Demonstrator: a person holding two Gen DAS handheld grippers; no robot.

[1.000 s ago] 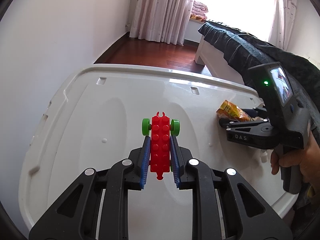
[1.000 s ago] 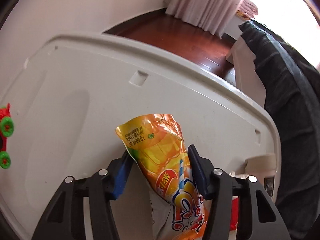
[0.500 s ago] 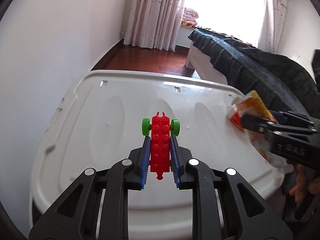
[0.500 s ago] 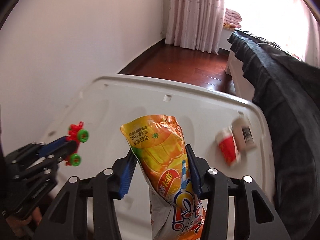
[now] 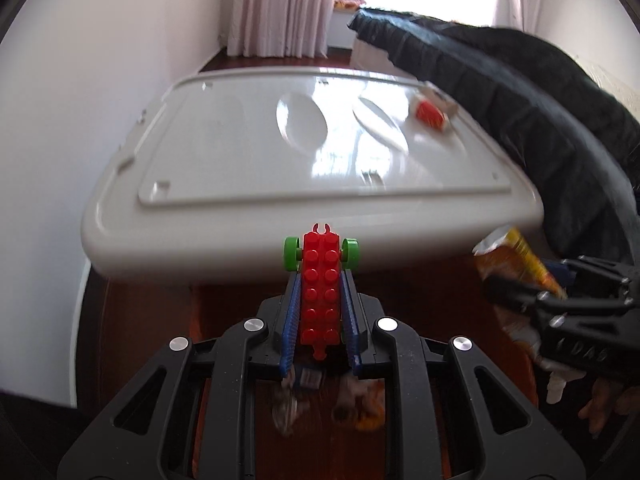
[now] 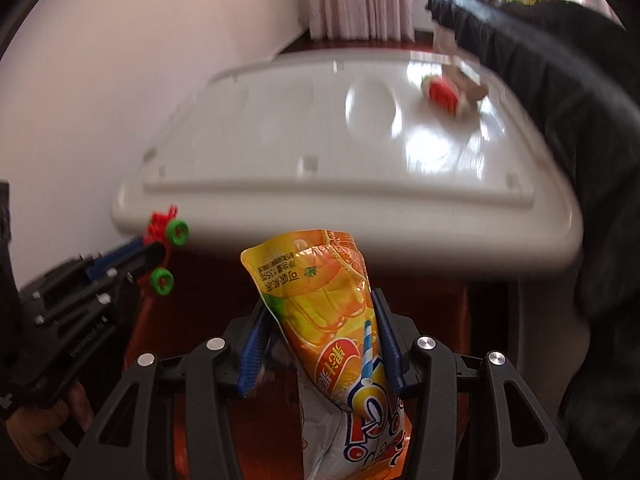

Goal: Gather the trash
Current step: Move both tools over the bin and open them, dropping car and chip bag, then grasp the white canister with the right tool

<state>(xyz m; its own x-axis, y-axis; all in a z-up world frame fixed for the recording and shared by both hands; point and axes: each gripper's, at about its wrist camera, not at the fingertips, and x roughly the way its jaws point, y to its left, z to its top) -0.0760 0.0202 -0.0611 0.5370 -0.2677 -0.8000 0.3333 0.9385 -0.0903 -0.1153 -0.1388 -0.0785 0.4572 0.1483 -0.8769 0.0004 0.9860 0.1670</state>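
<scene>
A red toy brick car (image 5: 321,292) with green wheels is clamped between the blue pads of my left gripper (image 5: 321,276), which is shut on it. It hangs over the wooden floor just in front of the white plastic lid (image 5: 240,184). My right gripper (image 6: 320,304) is shut on an orange drink pouch (image 6: 320,300), also off the lid's near edge. Each gripper shows in the other's view: the right gripper (image 5: 520,292) at the right, the left gripper (image 6: 152,252) at the left. A small red and white carton (image 5: 430,114) lies on the lid's far right.
A bed under a dark blanket (image 5: 540,120) runs along the lid's right side. A white wall (image 5: 80,80) stands at the left and curtains (image 5: 280,8) at the back. Blurred bits of litter (image 5: 360,404) lie on the dark wooden floor (image 5: 240,308) below my left gripper.
Both grippers have pulled back from above the lid to the floor in front of it, still carrying the toy car and the pouch. The red and white carton stays on the lid.
</scene>
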